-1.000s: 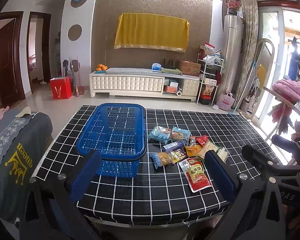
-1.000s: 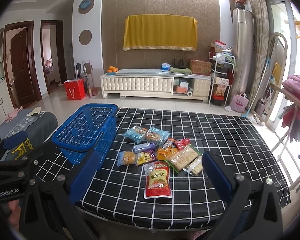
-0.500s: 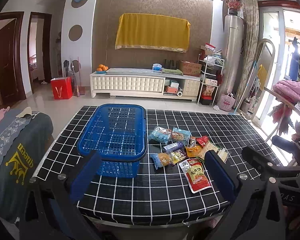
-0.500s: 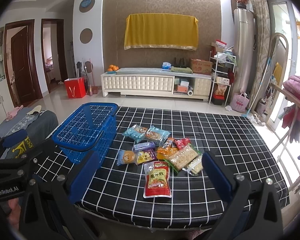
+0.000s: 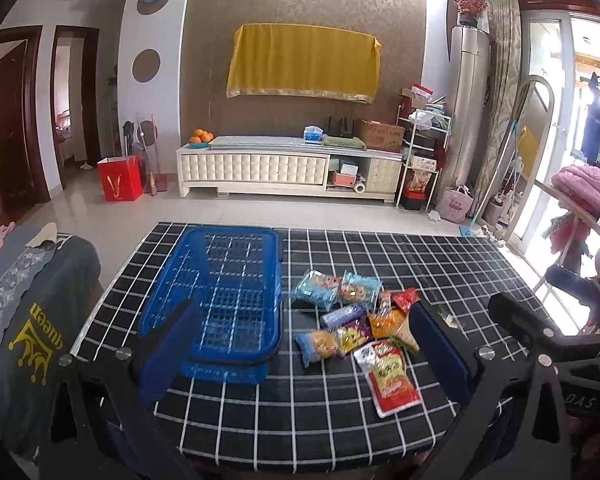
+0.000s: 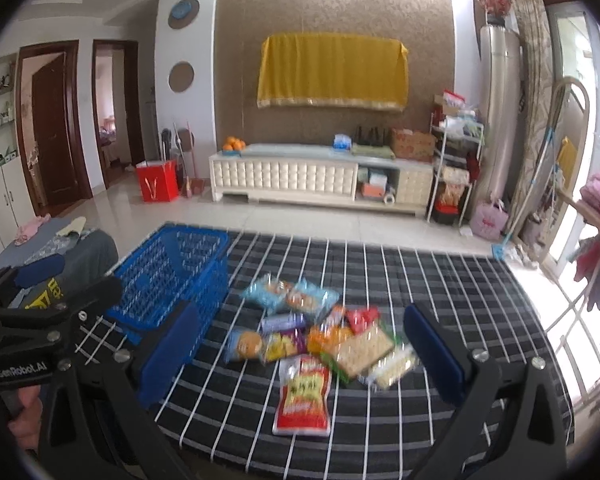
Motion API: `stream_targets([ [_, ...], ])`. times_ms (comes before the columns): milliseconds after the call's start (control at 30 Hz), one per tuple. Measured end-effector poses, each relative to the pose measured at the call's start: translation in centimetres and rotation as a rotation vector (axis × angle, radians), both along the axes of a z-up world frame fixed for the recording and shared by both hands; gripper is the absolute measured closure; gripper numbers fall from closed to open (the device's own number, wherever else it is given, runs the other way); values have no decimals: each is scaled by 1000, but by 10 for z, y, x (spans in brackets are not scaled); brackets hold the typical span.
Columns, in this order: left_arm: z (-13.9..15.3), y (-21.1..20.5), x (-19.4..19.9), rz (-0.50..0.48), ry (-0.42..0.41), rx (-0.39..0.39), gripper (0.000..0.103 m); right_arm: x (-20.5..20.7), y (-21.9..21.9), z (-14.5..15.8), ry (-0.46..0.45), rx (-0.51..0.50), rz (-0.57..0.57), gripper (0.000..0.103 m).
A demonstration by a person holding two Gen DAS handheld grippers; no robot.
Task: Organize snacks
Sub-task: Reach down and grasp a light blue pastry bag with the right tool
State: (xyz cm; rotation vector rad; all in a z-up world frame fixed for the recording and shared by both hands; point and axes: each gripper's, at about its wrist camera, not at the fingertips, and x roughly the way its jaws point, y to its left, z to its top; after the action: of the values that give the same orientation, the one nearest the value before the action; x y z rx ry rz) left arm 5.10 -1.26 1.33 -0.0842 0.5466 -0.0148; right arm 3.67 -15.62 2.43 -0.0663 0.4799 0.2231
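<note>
Jaws spread wide and empty on both sides: your left gripper and your right gripper hang above the near edge of the black grid-checked tablecloth, holding nothing. Through the left camera, the blue plastic basket sits just beyond your left jaw, empty, its near rim partly hidden behind that blue pad. The snack pile lies between the jaws and slightly ahead, just beside the basket's right wall but apart from it. Nearest you is the red sachet, lying flat close to the right jaw. Ahead of it, a bun in clear wrap, a purple packet and an orange packet overlap one another; farthest off lie two light-blue packs. Through the right camera, motion-blurred, the same red sachet rests midway between your jaws, a cracker pack just right of it, and the basket stands beyond the left jaw. Your other gripper shows at far left, a hand below it
</note>
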Motion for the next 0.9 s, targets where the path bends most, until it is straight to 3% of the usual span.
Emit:
stream_targets([
  [267, 13, -5, 53, -6, -9, 54, 0, 58, -9, 5, -151, -48, 86, 0],
  [400, 10, -9, 87, -35, 3, 103, 0, 111, -11, -6, 19, -4, 157, 0],
  [500, -1, -9, 118, -61, 60, 104, 0, 150, -8, -20, 128, -34, 197, 0],
  [700, -40, -14, 176, -120, 193, 63, 0, 207, -4, -62, 242, -186, 312, 0],
  [900, -71, -42, 208, -126, 257, 177, 0, 237, -1, -102, 306, -276, 465, 0],
])
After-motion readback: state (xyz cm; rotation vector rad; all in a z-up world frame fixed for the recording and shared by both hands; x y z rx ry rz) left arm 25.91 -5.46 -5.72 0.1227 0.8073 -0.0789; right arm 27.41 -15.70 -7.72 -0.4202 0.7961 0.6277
